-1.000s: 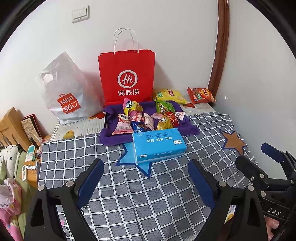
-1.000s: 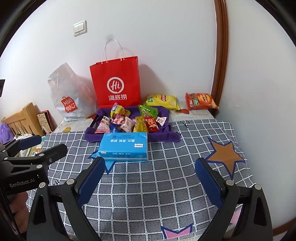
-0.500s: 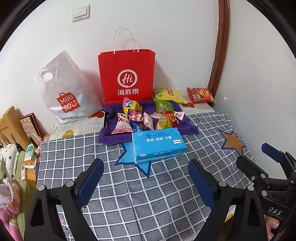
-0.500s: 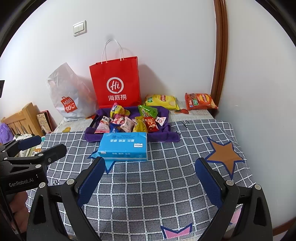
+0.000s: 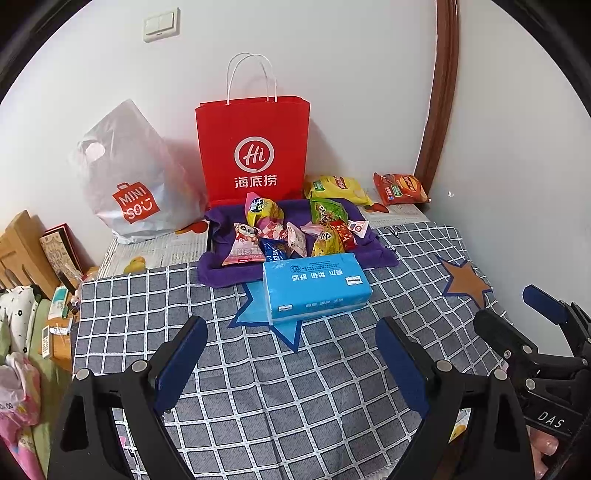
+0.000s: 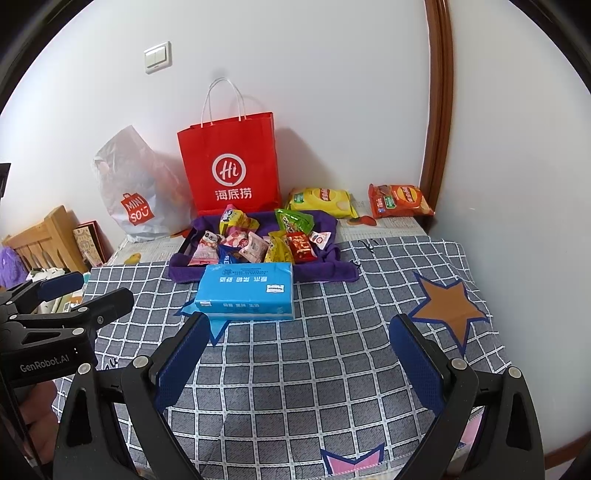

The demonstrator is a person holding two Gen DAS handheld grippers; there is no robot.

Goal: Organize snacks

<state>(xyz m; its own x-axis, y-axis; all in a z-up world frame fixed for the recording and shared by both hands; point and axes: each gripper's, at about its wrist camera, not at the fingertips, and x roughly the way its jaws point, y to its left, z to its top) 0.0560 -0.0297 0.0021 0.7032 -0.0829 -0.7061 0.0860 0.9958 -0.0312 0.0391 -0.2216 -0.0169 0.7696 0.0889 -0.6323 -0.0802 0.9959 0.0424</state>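
Fingers (image 5: 181, 365) on the left gripper (image 5: 291, 365) stand wide apart, nothing between them; same for the right gripper (image 6: 295, 362), fingers (image 6: 417, 365) spread and empty. Both hang over the near part of the worktop (image 5: 280, 406), short of everything on it.

Containers: purple-lined tray (image 5: 229, 273) sits mid-worktop, holding a loose heap of snack packets (image 5: 291, 232), pink, yellow, green, red and blue, overlapping at mixed angles. Red paper bag (image 5: 255, 147) stands upright just behind the tray, against the wall, handles up; contents can't be seen. White plastic bag (image 5: 129, 177) slumps to its left, contents unclear.

Outside the tray: yellow chip bag (image 5: 338, 188) and orange chip bag (image 5: 400, 188) lie flat at the back right, near the wall corner, well apart from the heap.

Blue tissue pack (image 5: 314, 284) lies flat just in front of the tray, touching or nearly touching its near edge, long axis running left-right across the view.

Surface: grey checked cloth with star patches covers the worktop, newspaper under the back row. White walls, light switch (image 5: 160, 26) high up, brown door frame (image 5: 439, 96) on the right, wooden furniture (image 5: 18, 251) at far left.
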